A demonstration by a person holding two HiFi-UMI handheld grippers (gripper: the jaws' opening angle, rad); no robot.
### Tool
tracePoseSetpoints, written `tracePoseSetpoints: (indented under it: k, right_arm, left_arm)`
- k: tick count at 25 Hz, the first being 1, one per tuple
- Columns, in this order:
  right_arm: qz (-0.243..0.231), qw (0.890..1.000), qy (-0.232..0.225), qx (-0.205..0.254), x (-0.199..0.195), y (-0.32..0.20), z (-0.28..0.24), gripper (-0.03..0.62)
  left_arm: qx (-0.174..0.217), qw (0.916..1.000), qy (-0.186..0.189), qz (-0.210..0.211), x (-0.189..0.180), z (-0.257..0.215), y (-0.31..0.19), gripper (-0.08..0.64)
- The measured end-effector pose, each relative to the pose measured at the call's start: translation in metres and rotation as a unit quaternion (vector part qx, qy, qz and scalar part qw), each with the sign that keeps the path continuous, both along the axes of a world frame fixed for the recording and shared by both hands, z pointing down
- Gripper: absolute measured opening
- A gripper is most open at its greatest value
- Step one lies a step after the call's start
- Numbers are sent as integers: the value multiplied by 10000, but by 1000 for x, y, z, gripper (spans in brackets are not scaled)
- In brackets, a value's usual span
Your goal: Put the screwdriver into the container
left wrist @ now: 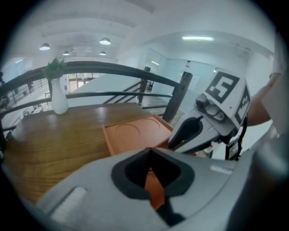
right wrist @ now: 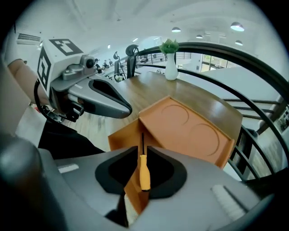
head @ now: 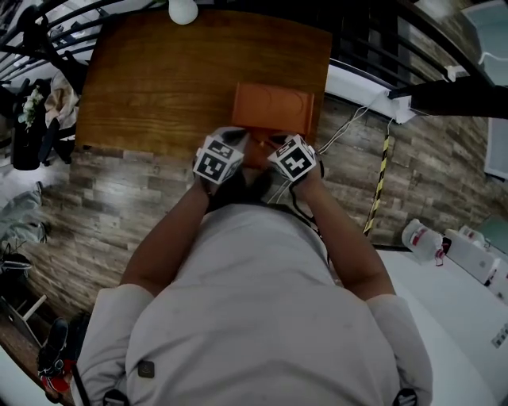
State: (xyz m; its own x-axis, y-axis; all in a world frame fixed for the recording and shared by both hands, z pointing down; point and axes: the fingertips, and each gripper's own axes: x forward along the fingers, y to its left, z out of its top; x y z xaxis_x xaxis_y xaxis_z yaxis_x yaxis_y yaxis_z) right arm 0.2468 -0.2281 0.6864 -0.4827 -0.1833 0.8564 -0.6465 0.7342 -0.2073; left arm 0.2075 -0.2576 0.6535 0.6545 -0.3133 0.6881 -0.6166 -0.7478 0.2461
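Note:
An orange container lies on the wooden table near its front edge; its flat top shows two round imprints. My right gripper is shut on a screwdriver with a yellow-orange handle, whose dark shaft points up toward the container's near corner. In the head view this gripper sits at the container's front edge. My left gripper is right beside it on the left. Its jaws meet at the tips with nothing held, and the orange container shows beyond them.
A white vase with a green sprig stands at the table's far edge. A dark metal railing runs past the table's far side. Brick-pattern floor lies below the table's front edge, and a white counter with bottles is at lower right.

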Motion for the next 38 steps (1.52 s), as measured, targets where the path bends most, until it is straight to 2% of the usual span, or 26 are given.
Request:
tracePoseSetpoints:
  k: [8, 12, 14, 24, 30, 35, 38]
  right_arm:
    - [252, 9972, -513, 474, 18, 8, -72, 29]
    - [327, 9935, -745, 792, 28, 16, -108, 9]
    - [426, 9913, -842, 918, 34, 21, -123, 8]
    - [726, 9819, -1157, 1313, 50, 31, -163, 8]
    - [1244, 9628, -1766, 1624, 54, 33, -209, 8]
    - [1790, 9424, -1944, 2049, 55, 37, -252, 8]
    - [2215, 9278, -1987, 2252, 56, 38, -267, 8]
  left_arm:
    - [393, 9989, 61, 234, 21, -51, 13, 3]
    - [400, 9975, 559, 158, 37, -87, 24, 3]
    - [466, 9965, 658, 213, 45, -102, 32, 3]
    - [660, 9931, 743, 623, 67, -127, 50, 3]
    - [885, 9860, 1043, 948, 65, -169, 51, 3]
    - [1067, 9718, 1525, 1446, 61, -214, 54, 3]
    - [1084, 9639, 1629, 1806, 53, -228, 55, 3]
